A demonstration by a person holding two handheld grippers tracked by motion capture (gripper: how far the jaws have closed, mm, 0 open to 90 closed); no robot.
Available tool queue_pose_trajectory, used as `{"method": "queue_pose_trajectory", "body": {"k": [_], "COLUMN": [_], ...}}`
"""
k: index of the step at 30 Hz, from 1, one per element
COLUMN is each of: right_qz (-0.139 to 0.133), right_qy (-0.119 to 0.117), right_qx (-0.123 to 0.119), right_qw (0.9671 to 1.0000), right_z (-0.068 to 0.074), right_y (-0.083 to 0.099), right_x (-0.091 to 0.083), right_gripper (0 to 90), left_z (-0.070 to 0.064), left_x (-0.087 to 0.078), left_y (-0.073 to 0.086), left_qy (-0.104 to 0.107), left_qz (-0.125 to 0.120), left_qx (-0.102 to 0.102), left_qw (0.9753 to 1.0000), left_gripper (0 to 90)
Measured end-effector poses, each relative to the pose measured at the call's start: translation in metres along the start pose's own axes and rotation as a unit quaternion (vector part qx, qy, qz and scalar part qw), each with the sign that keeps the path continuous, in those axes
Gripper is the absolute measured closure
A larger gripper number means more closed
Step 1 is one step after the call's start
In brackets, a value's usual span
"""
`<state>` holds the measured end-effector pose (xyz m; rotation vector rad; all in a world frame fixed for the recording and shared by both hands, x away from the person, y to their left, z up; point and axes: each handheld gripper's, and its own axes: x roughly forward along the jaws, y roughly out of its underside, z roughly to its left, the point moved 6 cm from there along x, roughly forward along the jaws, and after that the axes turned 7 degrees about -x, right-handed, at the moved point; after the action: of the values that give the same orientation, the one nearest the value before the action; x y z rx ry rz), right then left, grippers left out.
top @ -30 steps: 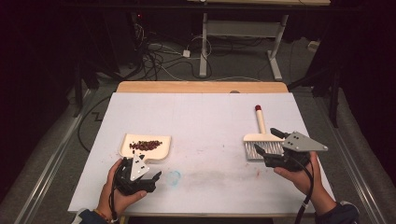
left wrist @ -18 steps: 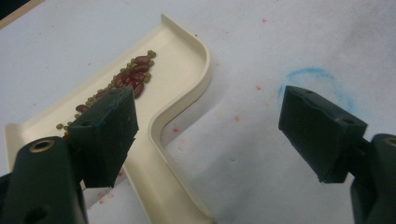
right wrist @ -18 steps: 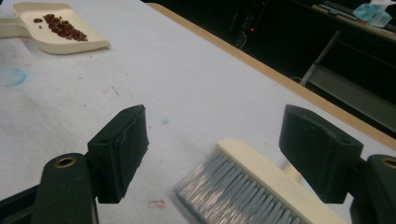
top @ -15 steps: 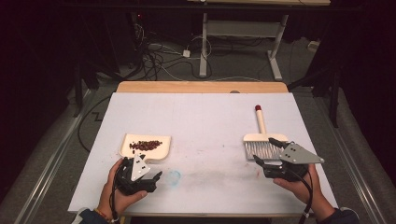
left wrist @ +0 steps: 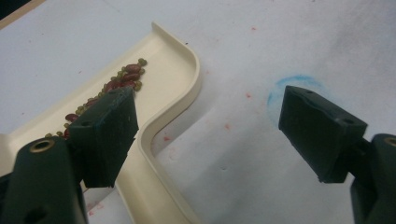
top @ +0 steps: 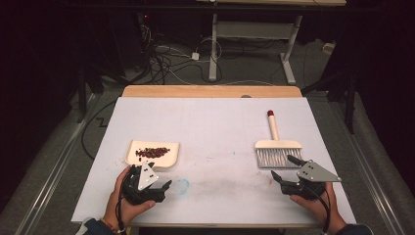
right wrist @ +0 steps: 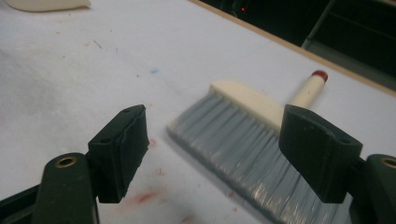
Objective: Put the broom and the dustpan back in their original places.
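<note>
A cream dustpan lies on the white table at the front left, holding a heap of red and green beans. In the left gripper view the dustpan and its beans lie just beyond my left gripper. My left gripper stands open just in front of the pan, empty. A hand brush with grey bristles and a cream, red-tipped handle lies at the right. My right gripper is open just short of the bristles, nothing between its fingers.
The white sheet covers the table, with a wooden edge at the far side. A faint blue ring and red smudges mark the sheet near the front. Cables and a desk frame lie on the floor beyond.
My right gripper has drawn back toward the table's front edge, away from the brush, which stays flat. The left gripper and dustpan have not moved.
</note>
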<state>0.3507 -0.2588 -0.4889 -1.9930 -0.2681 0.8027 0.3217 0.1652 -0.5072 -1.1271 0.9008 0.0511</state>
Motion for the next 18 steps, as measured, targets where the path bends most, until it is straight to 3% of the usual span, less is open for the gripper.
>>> {"method": "queue_pose_trajectory", "body": {"k": [2, 4, 18], "right_qz": [0.005, 0.004, -0.010], "right_qy": [0.010, 0.001, 0.008], "right_qx": [0.006, 0.017, -0.017], "right_qw": [0.9999, 0.9999, 0.9998], "right_z": [-0.001, -0.001, 0.008], "right_y": [0.006, 0.008, -0.004], "right_x": [-0.002, -0.003, -0.011], "right_gripper": [25.4, 25.4, 25.4], "left_z": [-0.001, -0.001, -0.003], "left_x": [0.000, 0.000, -0.005], "left_y": [0.000, 0.001, 0.003], "left_qy": [0.000, 0.000, -0.006], "left_qz": [0.000, 0.000, -0.001], "left_qx": [0.004, 0.006, 0.015], "left_qw": [1.0000, 1.0000, 0.9999], "left_gripper": [19.7, 19.7, 19.7]}}
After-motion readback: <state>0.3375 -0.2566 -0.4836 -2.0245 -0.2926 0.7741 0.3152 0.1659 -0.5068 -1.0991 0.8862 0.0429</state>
